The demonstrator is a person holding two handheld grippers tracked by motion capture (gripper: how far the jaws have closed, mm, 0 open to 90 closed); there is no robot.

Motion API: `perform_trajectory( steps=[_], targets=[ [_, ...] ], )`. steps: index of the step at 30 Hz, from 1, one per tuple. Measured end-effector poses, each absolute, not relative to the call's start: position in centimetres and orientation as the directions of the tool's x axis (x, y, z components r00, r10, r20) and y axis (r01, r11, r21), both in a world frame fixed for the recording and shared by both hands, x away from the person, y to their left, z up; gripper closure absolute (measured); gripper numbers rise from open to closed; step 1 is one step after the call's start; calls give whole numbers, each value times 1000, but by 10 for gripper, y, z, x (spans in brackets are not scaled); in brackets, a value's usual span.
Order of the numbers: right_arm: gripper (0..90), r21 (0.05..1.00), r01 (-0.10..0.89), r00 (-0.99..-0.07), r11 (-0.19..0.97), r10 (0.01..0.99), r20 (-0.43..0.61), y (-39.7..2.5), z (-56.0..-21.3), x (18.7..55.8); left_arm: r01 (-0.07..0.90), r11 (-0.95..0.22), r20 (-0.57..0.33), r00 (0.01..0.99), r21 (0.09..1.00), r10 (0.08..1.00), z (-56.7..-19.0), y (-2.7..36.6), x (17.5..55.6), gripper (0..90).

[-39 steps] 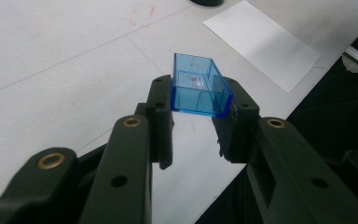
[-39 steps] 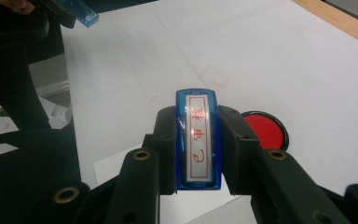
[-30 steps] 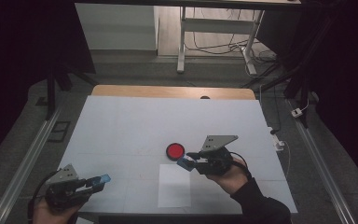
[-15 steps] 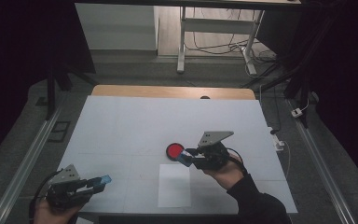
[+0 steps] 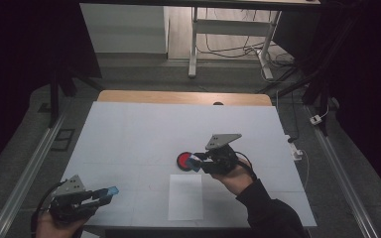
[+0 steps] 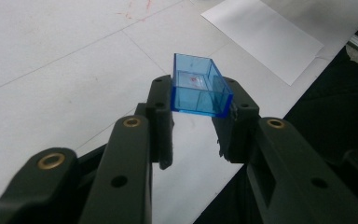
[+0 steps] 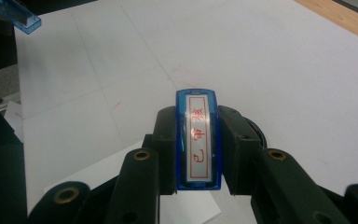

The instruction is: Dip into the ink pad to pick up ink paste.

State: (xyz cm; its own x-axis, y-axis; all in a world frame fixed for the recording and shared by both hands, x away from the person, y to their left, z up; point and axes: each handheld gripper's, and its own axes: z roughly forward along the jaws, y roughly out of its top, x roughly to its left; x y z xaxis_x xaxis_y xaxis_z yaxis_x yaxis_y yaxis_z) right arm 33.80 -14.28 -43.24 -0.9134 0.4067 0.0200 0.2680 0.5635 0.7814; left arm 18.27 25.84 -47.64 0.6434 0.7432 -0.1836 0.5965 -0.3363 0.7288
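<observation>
A round red ink pad [image 5: 182,159] lies near the middle of the white table [image 5: 144,129]. My right gripper [image 5: 198,163] is shut on a blue stamp [image 7: 198,140] with red characters on its label. It holds the stamp at the pad's right edge; I cannot tell whether the two touch. In the right gripper view the pad's dark rim [image 7: 257,134] peeks out behind one jaw. At the front left corner my left gripper [image 5: 101,194] is shut on a clear blue stamp cap [image 6: 198,91], held a little above the table.
A white sheet of paper [image 5: 186,196] lies at the table's front edge, just below the pad, and also lies beyond the cap [image 6: 265,32]. A wooden strip [image 5: 183,97] borders the far edge. Metal rails [image 5: 27,173] run along both sides.
My right gripper has carried the stamp left and slightly away from the person, from beside the pad to its right edge. The left gripper has kept still with the cap.
</observation>
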Motion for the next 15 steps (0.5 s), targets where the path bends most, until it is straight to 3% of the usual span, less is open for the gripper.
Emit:
perform_trajectory(
  steps=[15],
  targets=[
    [705, 746, 301, -901, 594, 434, 18, -124, -446, 362, 599, -337, -186, 643, 727, 743, -477, 258, 183, 688]
  ],
)
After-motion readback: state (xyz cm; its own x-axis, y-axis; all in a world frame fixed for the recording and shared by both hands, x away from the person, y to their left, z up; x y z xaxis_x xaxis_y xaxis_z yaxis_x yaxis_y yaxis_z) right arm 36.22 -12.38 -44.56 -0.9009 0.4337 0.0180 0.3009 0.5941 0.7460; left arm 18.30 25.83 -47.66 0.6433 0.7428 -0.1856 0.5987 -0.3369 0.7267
